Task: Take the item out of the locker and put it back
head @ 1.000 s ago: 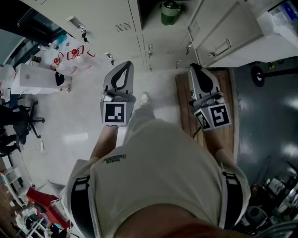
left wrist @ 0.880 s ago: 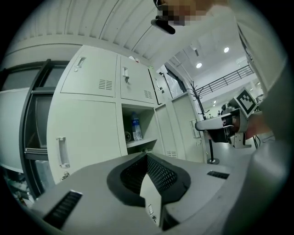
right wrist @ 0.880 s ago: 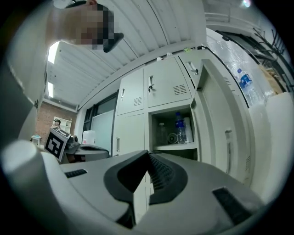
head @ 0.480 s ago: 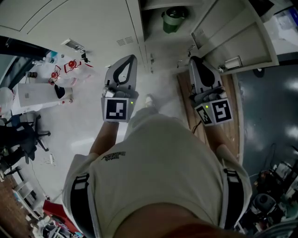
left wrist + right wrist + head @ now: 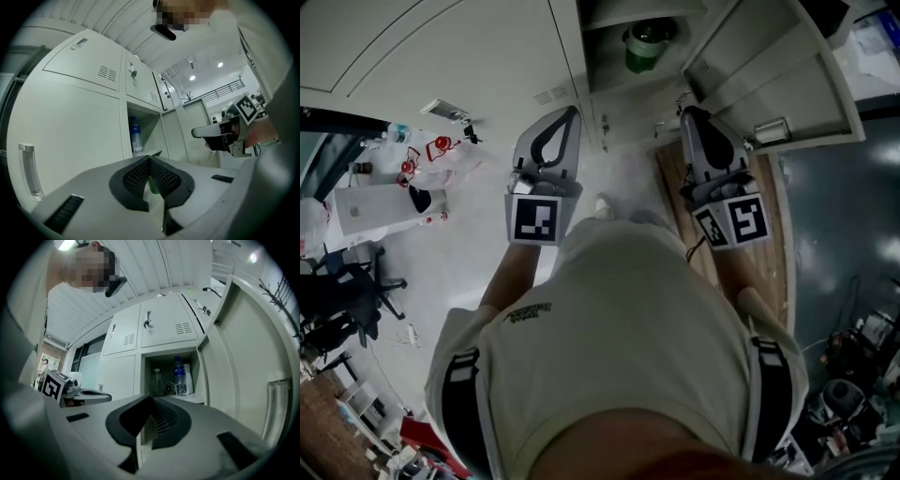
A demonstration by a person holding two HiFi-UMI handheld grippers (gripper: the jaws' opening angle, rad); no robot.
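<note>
1. Our left hand-held gripper [image 5: 150, 158] is closed and holds nothing. Our right hand-held gripper [image 5: 151, 397] is closed and empty too. Both point level at the locker [image 5: 140, 376].
2. The locker door [image 5: 239, 380] is open and stands out on the right. On the shelf inside stands a water bottle [image 5: 180, 377] with a blue label. A clear bottle [image 5: 157, 380] stands just to its left. From the head view we also see a green pot [image 5: 643, 45] in the open locker. We cannot tell which one is the item. Nothing in there is touched yet, and all of it is far from both grippers.
3. We think the step now is to reach in. First we should open the jaws wide, before they get to the shelf.
4. The right gripper faces the opening more directly, so it looks like the better one to use. We should keep it away from the door.
5. We should go in slowly and straight, with one jaw on each side of the item.
6. We should close gently on its middle, so it does not tip.
7. We should be careful not to bump the things beside it.
</note>
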